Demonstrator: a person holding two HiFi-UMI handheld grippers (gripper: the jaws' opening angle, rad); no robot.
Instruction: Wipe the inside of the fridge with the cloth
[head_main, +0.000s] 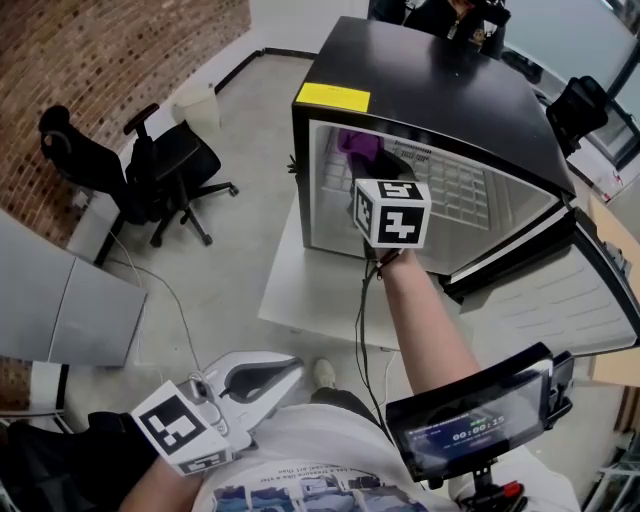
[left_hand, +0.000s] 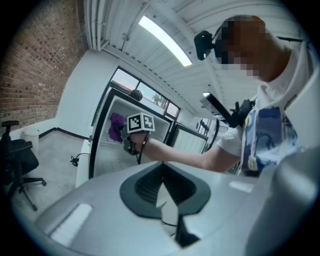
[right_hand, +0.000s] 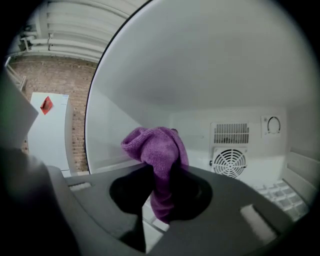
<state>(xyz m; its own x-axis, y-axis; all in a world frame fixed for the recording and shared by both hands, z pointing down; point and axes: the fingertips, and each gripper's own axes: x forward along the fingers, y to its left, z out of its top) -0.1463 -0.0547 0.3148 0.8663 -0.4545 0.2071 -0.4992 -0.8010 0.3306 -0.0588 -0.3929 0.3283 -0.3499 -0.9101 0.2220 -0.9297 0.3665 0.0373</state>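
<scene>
1. Gripping the purple cloth (right_hand: 159, 150) by its lower folds, the right gripper (right_hand: 162, 197) had its jaws closed tight on the fabric, and the bunched top stood up above them.
2. The cloth sat inside the fridge (head_main: 450, 90), in the upper left part of the cavity, near the left wall and close under the ceiling. I could not tell whether it touched either surface.
3. Beyond the cloth the back wall stood well apart, with open room to the right and below, down to the wire rack (head_main: 455, 190) on the cavity floor.
4. The back wall carried one slotted vent (right_hand: 231, 133), one round fan grille (right_hand: 229, 162) just beneath it, and one dial (right_hand: 273, 125) to the upper right.
5. The fridge's front edge framed the person's forearm, which crossed it into the opening. The one door (head_main: 560, 300) hung swung out to the right, clear of the arm.
6. The left gripper (left_hand: 161, 169) was held low near the person's body, well apart from the fridge. Its jaws were closed together with nothing between them.
7. One fridge stood on one white desk (head_main: 300, 290), with a strip of bare desk along its front and left edges.
8. Counted in all: two grippers, one cloth, one yellow label (head_main: 332, 96) on the fridge top, and one office chair (head_main: 150, 170) on the floor to the left, by the brick wall (head_main: 120, 50).
</scene>
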